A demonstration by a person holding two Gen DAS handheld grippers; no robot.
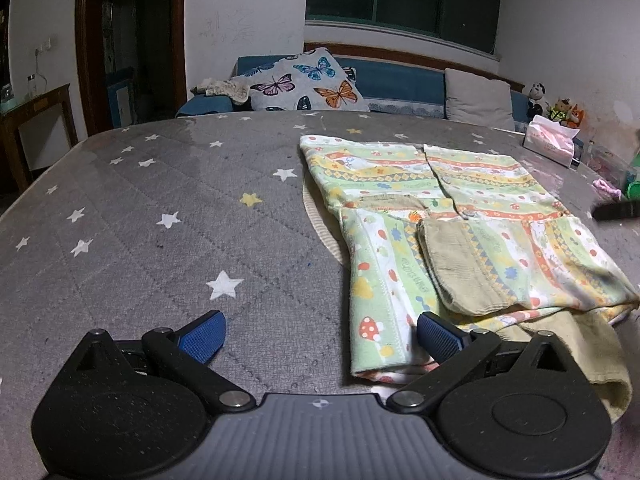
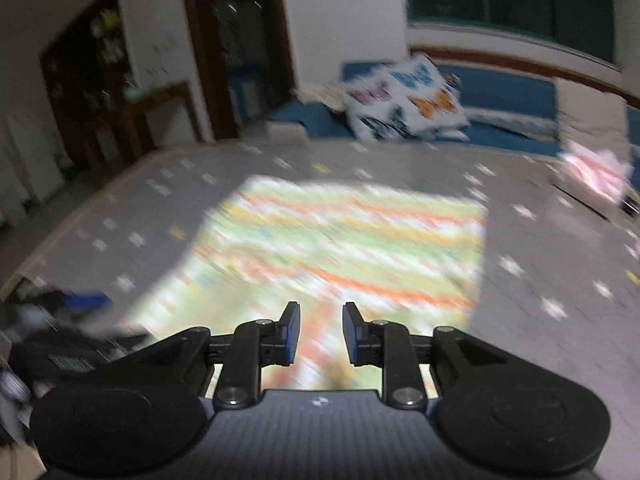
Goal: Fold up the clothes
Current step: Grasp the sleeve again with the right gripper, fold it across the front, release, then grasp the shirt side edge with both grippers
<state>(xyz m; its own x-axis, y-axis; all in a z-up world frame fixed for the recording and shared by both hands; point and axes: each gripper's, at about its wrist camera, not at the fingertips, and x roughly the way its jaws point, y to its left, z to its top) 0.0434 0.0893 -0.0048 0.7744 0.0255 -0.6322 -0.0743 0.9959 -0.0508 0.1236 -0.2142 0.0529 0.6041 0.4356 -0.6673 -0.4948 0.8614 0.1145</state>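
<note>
A child's garment (image 1: 452, 224) with green, orange and yellow striped print and beige cuffs lies folded on the grey star-patterned table (image 1: 180, 208). My left gripper (image 1: 320, 334) is open wide and empty at the garment's near left corner, its right finger (image 1: 440, 338) over the sleeve edge. In the blurred right wrist view the same garment (image 2: 340, 248) lies ahead. My right gripper (image 2: 320, 334) is partly open and empty, just above the garment's near edge. The left gripper (image 2: 80, 304) shows blurred at the lower left there.
A tissue pack (image 1: 550, 142) and small items sit at the table's far right. A dark object (image 1: 616, 210) lies at the right edge. Behind the table is a blue sofa (image 1: 400, 84) with a butterfly cushion (image 1: 308, 82) and plush toys (image 1: 560, 108).
</note>
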